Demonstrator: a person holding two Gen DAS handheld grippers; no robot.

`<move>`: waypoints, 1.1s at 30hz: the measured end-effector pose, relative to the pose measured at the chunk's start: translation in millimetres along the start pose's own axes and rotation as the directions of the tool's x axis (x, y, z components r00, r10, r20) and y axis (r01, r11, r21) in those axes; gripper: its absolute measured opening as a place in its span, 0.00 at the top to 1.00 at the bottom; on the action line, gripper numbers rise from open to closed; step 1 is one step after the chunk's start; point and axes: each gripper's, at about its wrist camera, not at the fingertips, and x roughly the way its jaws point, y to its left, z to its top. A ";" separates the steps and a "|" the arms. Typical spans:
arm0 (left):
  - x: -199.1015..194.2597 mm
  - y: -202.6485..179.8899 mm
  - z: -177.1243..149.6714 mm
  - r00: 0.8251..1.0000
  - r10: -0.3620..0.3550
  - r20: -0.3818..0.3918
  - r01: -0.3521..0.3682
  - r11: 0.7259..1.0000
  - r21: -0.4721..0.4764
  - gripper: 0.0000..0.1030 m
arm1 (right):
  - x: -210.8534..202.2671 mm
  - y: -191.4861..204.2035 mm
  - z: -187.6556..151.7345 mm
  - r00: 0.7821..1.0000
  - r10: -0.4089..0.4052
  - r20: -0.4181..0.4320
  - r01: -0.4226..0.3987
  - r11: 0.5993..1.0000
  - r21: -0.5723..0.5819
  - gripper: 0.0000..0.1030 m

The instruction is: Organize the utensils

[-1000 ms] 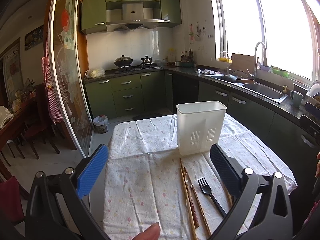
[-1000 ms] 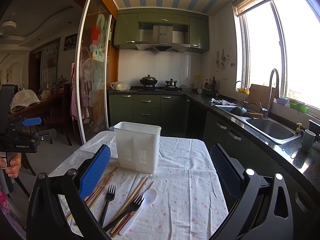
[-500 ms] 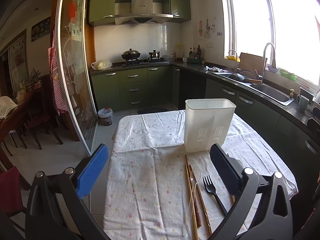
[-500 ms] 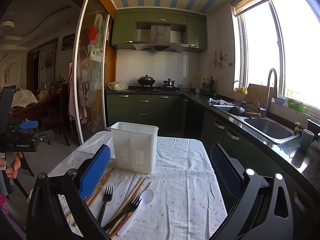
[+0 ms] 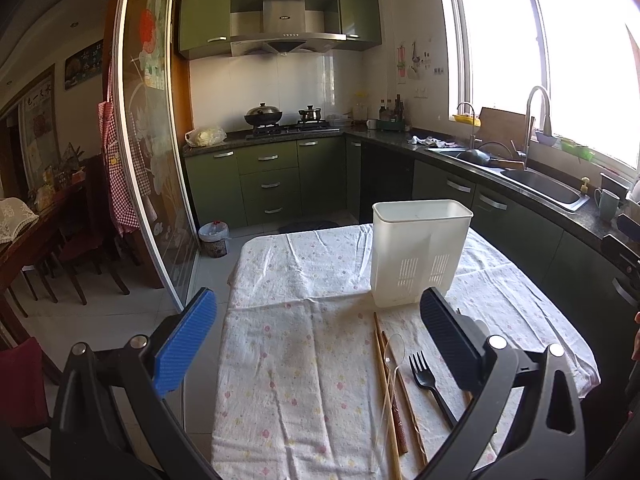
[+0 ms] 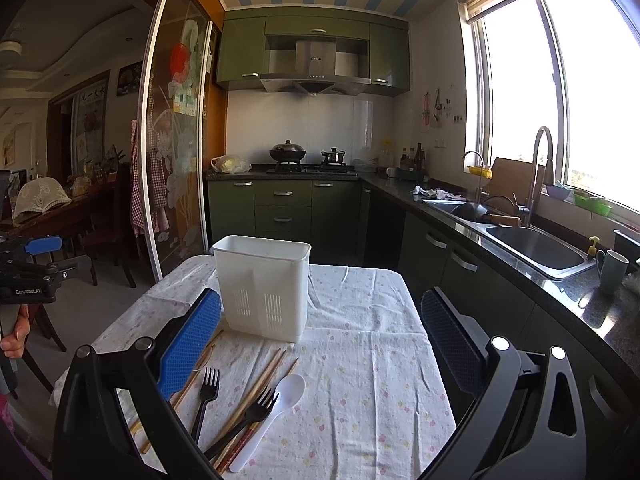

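Floral tablecloth (image 6: 360,344), green cabinets (image 6: 280,208), wok on stove (image 6: 287,151), steel sink (image 6: 536,250), green mug (image 6: 612,270), range hood (image 6: 316,68)

Both wrist cameras are looking forward over the cloth-covered worktop (image 5: 304,360) toward the stove wall. The left one is sitting left of the white caddy (image 5: 418,252), the right one (image 6: 264,284) farther right; both are sharing caddy, utensils, sink (image 6: 536,248) and cabinets.

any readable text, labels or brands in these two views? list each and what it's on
"GenRobot.AI": white print on the black body of the left claw, seen in the right wrist view.
Range hood badge: too small to read.
Calligraphy hanging in the dining room: large characters, blurred, unreadable.
Wall papers by the window: illegible.
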 end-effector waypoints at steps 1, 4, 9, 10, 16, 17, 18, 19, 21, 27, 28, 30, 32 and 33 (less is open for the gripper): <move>0.2 0.1 0.1 1.000 -0.002 0.000 0.002 1.000 0.000 0.06 | -0.1 0.1 -0.1 1.000 -0.001 0.001 0.001 1.000 -0.001 0.04; 0.1 0.0 0.0 1.000 -0.003 -0.001 0.003 1.000 0.002 0.06 | 0.2 0.0 -0.3 1.000 0.002 0.001 -0.002 1.000 0.000 0.04; 0.3 -0.9 -0.8 1.000 -0.007 -0.006 0.007 1.000 0.006 0.06 | 3.9 0.5 -3.1 1.000 0.004 -0.002 -0.004 1.000 -0.003 0.04; 0.2 -1.0 -0.7 1.000 -0.008 -0.007 0.008 1.000 0.005 0.06 | 3.3 0.9 -2.9 1.000 0.004 -0.002 -0.004 1.000 -0.003 0.04; 0.6 -1.3 -1.7 1.000 -0.013 -0.011 0.013 1.000 0.004 0.06 | 5.8 1.0 -5.2 1.000 0.002 -0.003 -0.002 1.000 -0.001 0.04; 0.6 -1.5 -1.8 1.000 -0.014 -0.012 0.014 1.000 0.004 0.06 | 6.6 1.2 -6.2 1.000 0.002 -0.004 -0.002 1.000 -0.001 0.04; 0.8 -2.1 -2.3 1.000 -0.015 -0.013 0.015 1.000 0.005 0.06 | 7.4 1.2 -7.1 1.000 0.002 -0.005 -0.002 1.000 -0.001 0.04; 0.8 -2.7 -2.7 1.000 -0.016 -0.014 0.016 1.000 0.007 0.06 | 7.7 1.3 -7.4 1.000 0.002 -0.006 -0.002 1.000 -0.002 0.04; 1.5 -4.1 -3.3 1.000 -0.019 -0.018 0.019 1.000 0.011 0.06 | 8.8 1.0 -8.1 1.000 0.001 -0.009 -0.001 1.000 -0.002 0.04; 19.6 -12.9 -3.7 0.989 -0.088 -0.121 0.090 0.996 0.007 0.06 | 19.5 -1.6 -10.7 0.998 0.006 -0.061 -0.006 1.000 -0.002 0.04; 25.7 -16.7 -4.2 0.981 -0.107 -0.160 0.110 0.994 0.011 0.06 | 23.7 -2.6 -12.0 0.997 0.009 -0.083 -0.009 1.000 0.001 0.04; 38.9 -25.5 -7.4 0.960 -0.140 -0.242 0.148 0.989 0.017 0.06 | 34.3 -7.4 -15.4 0.991 0.020 -0.135 -0.017 1.000 0.024 0.04; 54.2 -35.2 -12.3 0.924 -0.182 -0.337 0.197 0.980 0.008 0.06 | 47.4 -16.0 -19.2 0.978 0.035 -0.207 -0.019 0.997 0.078 0.04; 62.5 -39.7 -16.1 0.897 -0.212 -0.387 0.227 0.974 -0.007 0.06 | 53.6 -20.9 -21.8 0.969 0.058 -0.240 -0.032 0.993 0.113 0.04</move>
